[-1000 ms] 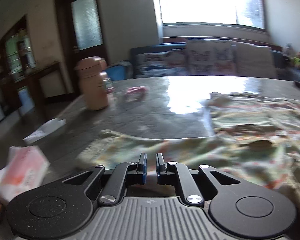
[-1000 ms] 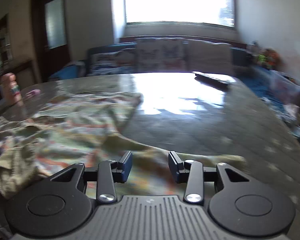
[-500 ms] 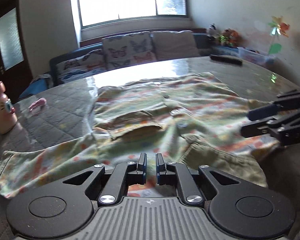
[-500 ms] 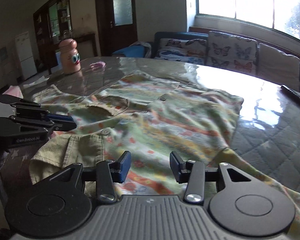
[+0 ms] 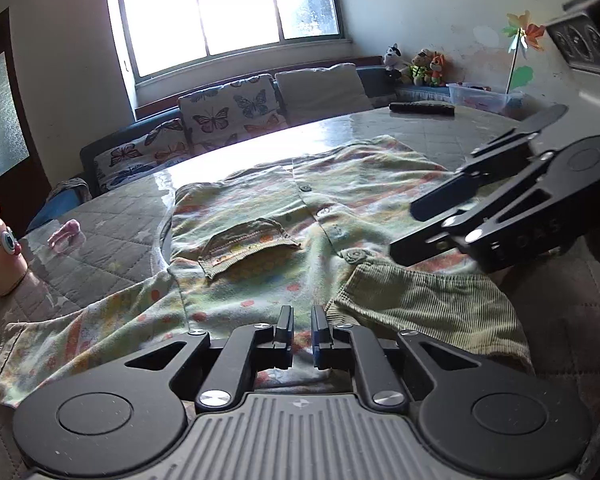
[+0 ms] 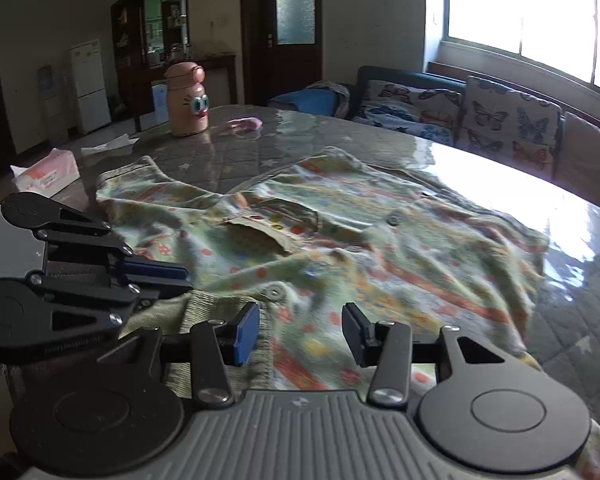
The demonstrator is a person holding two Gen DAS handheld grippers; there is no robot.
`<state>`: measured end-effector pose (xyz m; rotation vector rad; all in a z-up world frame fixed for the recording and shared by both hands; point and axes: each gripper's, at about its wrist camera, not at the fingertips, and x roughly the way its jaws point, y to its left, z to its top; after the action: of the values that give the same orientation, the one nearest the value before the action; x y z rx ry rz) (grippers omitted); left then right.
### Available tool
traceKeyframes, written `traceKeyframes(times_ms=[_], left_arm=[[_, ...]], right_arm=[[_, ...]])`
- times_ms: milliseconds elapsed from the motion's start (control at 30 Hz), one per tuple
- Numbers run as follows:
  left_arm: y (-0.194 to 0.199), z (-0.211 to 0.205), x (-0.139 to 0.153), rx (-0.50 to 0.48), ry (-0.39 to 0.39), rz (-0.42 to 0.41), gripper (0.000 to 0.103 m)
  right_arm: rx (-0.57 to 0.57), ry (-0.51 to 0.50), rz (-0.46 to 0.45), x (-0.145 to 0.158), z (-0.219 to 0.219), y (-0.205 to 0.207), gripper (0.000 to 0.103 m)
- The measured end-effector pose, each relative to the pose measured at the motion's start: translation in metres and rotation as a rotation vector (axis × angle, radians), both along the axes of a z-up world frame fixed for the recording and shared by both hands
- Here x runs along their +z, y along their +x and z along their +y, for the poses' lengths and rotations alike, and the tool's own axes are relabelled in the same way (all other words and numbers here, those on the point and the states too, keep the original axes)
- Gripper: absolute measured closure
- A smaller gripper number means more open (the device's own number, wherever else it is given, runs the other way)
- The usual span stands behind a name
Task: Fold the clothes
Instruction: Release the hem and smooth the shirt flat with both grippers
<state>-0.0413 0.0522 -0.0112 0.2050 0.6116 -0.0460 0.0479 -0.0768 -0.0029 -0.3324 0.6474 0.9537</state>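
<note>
**Both claws back over the collar end of the spread shirt**

Compared with one second ago: no longer out at the two sleeve ends and looking across the desk (image 5: 112,240), but turned inward, facing each other above the collar (image 5: 420,304). Meaning for the task, as a judgement: spreading of the sleeves seems finished, so the garment is ready for a fold. Which fold comes next, impossible to say from here.

Shirt (image 5: 260,216): lies flat on the desk, front side up, buttoned, pocket (image 5: 248,240) visible, one sleeve (image 5: 80,332) stretched out to the left side. No folded part visible.

Left claw (image 5: 301,332): almost closed, only a narrow slit between the blue pads; hangs low over the cloth just beside the collar, with no fabric seen inside the slit.

Right claw (image 6: 300,332): released, jaws wide apart, grasping nothing; hovers over the shirt front just next to the collar edge, close to the left claw but not touching it.
</note>
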Motion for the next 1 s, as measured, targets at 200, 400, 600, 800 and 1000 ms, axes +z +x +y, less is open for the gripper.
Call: traceKeyframes(times_ms=[200, 400, 600, 800, 1000], left_arm=[[-0.004, 0.008, 0.001, 0.017, -0.021, -0.001, 0.092], [-0.012, 0.043, 0.012, 0.175, -0.098, -0.025, 0.09], [-0.015, 0.105, 0.016, 0.464, -0.092, -0.041, 0.075], [-0.017, 0.174, 0.015, 0.758, -0.087, -0.042, 0.074], [-0.01, 0.22, 0.007, 0.865, -0.095, -0.003, 0.074]], right_arm=[[0.048, -0.035, -0.003, -0.01, 0.018, -0.008, 0.056], [0.072, -0.026, -0.015, -0.009, 0.022, -0.015, 0.052], [0.081, -0.032, -0.017, -0.011, 0.024, -0.016, 0.05], [0.08, -0.035, -0.008, -0.012, 0.024, -0.014, 0.048], [0.076, -0.037, -0.007, -0.012, 0.024, -0.015, 0.047]])
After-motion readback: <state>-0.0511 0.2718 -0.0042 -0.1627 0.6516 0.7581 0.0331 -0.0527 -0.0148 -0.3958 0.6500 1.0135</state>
